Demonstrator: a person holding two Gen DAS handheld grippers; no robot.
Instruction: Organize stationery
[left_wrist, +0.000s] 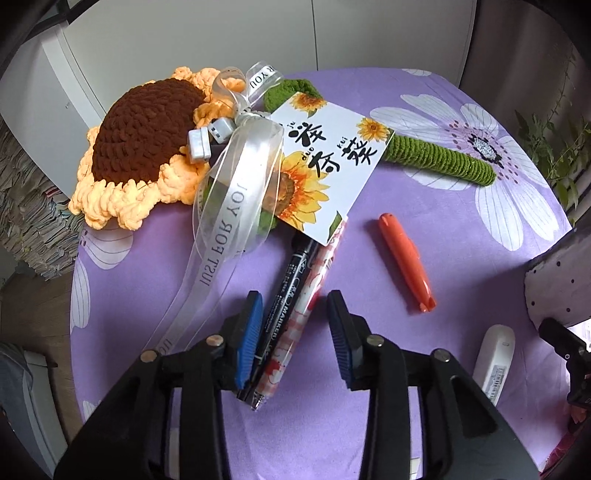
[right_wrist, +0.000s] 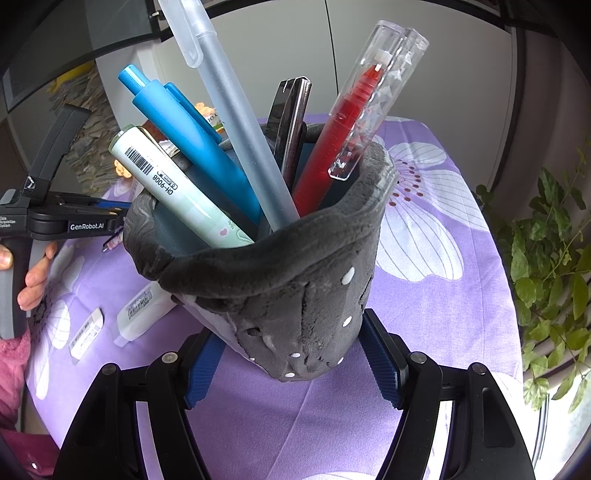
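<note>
In the left wrist view my left gripper (left_wrist: 297, 306) is open, its blue pads on either side of a black marker (left_wrist: 284, 299) and a pink patterned pen (left_wrist: 308, 299) lying side by side on the purple floral cloth (left_wrist: 369, 406). An orange pen (left_wrist: 405, 263) lies to the right. In the right wrist view my right gripper (right_wrist: 291, 363) is shut on a grey dotted fabric pen holder (right_wrist: 295, 291) holding several pens, among them a blue pen (right_wrist: 192, 136) and a red pen (right_wrist: 347, 122).
A crocheted sunflower (left_wrist: 147, 147) with ribbon and a sunflower card (left_wrist: 325, 166) lies at the back. A white tube (left_wrist: 495, 363) and a white eraser (right_wrist: 86, 332) lie on the cloth. A green plant (right_wrist: 546, 258) stands at the right edge.
</note>
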